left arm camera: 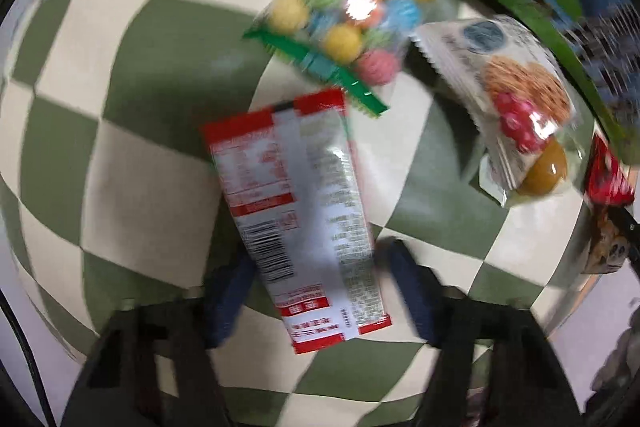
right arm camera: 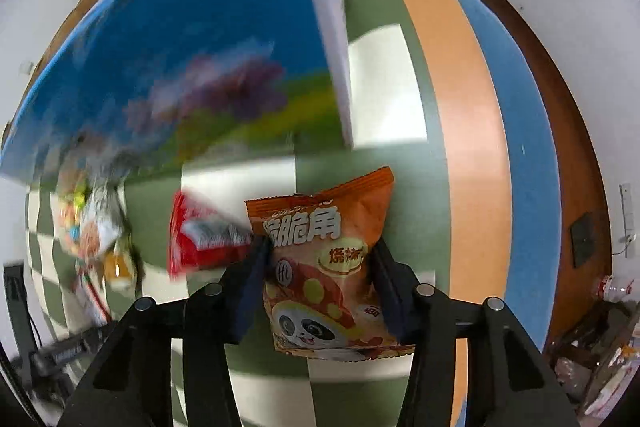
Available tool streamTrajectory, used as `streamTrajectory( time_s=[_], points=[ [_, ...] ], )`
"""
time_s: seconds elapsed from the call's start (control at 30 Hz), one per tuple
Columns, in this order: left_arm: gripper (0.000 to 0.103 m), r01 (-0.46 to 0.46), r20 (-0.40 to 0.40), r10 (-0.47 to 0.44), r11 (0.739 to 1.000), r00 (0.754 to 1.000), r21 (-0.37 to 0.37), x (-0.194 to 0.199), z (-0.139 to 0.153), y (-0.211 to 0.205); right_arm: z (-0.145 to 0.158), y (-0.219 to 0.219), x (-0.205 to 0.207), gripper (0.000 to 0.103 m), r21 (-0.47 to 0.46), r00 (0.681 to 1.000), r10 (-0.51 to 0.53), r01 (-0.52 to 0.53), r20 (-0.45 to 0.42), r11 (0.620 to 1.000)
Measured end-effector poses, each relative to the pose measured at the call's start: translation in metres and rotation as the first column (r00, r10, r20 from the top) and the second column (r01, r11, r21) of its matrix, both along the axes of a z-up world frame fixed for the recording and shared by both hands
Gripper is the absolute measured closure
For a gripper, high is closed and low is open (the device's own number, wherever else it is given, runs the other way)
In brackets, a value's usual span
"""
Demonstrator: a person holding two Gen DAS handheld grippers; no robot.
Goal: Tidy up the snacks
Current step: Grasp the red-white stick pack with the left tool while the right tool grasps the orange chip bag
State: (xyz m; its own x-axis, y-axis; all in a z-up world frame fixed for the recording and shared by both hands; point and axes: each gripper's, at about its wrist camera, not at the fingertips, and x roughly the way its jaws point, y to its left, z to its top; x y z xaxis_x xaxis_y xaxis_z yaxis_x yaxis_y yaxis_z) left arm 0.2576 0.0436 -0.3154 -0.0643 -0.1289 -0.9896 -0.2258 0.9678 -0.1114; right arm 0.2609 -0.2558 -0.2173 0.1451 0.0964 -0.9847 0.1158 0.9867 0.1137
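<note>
1. The left tool [left arm camera: 316,291] has its 2 dark blue padded fingers [left arm camera: 228,303] spread on either side of a flat red-and-white foil snack packet [left arm camera: 296,219]. The packet lies printed-back up, barcode showing, and its lower end sits between the pads. Motion blur hides whether the pads touch it, so I cannot tell if it is gripped or only straddled.
2. That packet lies lengthwise along the tool's axis, which I judge suits a pinch across its narrow width.
3. Beyond it on the green-and-cream checkered bench cloth [left arm camera: 120,75] lie a clear bag of coloured candy balls [left arm camera: 348,11] sealed by a green clip [left arm camera: 320,67], and just beside it a clear-and-white mixed snack pouch [left arm camera: 516,107].
4. The right tool [right arm camera: 320,279] is closed partway on an orange panda-printed crisp bag [right arm camera: 324,267], its pads pressing the bag's 2 side edges. The puffy bag stands along the fingers, and it looks lifted rather than resting, though I cannot be sure.
5. A red wrapped snack [right arm camera: 200,239] lies just left of that bag.
6. A blue printed cardboard box [right arm camera: 192,39] stands open-topped ahead; probably it is the destination, which would explain the bag being carried toward it.
</note>
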Motion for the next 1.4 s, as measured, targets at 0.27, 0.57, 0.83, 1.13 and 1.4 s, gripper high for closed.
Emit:
streamTrajectory(
  time_s=[0.27, 0.57, 0.83, 1.13, 1.4],
  points=[
    [0.049, 0.314, 0.021, -0.315, 0.948, 0.949, 0.051, -0.019, 0.004, -0.064, -0.013, 0.028, -0.083, 0.051, 0.057, 0.992, 0.073, -0.067, -0.107, 0.996],
    [0.047, 0.326, 0.007, -0.326, 0.944, 0.945, 0.051, -0.017, -0.012, -0.087, -0.032, 0.073, -0.127, 0.051, 0.062, 0.983, 0.115, -0.107, -0.142, 0.992],
    [0.046, 0.293, 0.007, -0.293, 0.955, 0.956, 0.035, -0.015, -0.016, -0.067, -0.051, 0.072, -0.124, 0.047, 0.032, 0.982, 0.114, -0.11, -0.15, 0.993],
    [0.057, 0.312, 0.061, -0.312, 0.95, 0.948, 0.014, -0.035, 0.015, -0.063, -0.048, 0.091, -0.123, 0.05, 0.024, 0.982, 0.133, -0.131, -0.131, 0.991],
    [0.058, 0.371, 0.286, -0.333, 0.925, 0.898, -0.087, -0.002, 0.133, -0.082, 0.025, 0.086, -0.108, 0.052, 0.133, 0.993, 0.114, -0.111, -0.014, 0.985]
  ],
)
